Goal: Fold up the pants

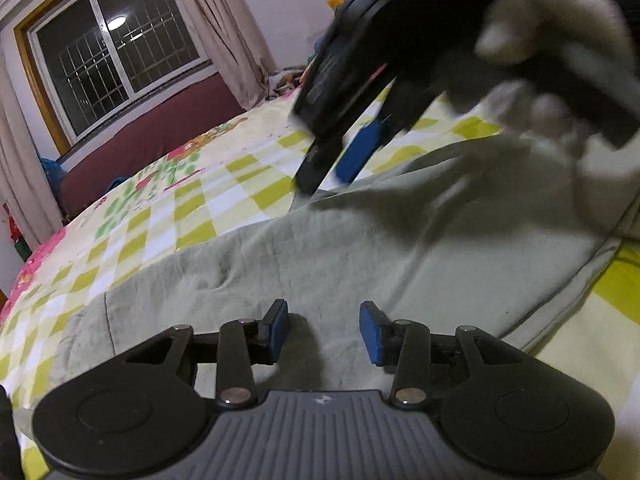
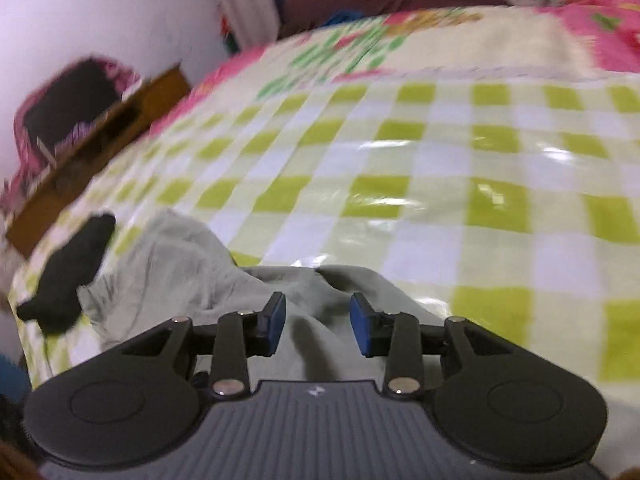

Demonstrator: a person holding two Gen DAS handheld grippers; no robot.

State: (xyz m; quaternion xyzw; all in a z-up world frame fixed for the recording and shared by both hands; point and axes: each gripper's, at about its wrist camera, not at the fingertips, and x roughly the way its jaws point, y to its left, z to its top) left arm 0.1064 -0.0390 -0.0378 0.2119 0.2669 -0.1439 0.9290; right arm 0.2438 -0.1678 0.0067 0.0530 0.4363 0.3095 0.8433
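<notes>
Pale grey-green pants (image 1: 340, 256) lie spread on the bed with the checked cover. My left gripper (image 1: 325, 330) is open and empty, just above the near part of the cloth. My right gripper (image 1: 334, 170) shows in the left wrist view, blurred, held by a gloved hand, with its tips at the far edge of the pants. In the right wrist view the right gripper (image 2: 318, 322) is open over a rumpled edge of the pants (image 2: 192, 264), holding nothing.
The bed cover (image 2: 420, 168) is green and white checks with a pink floral part. A black object (image 2: 72, 264) lies left of the pants. A wooden ledge (image 2: 100, 136) and a window (image 1: 116, 52) with curtains stand beyond the bed.
</notes>
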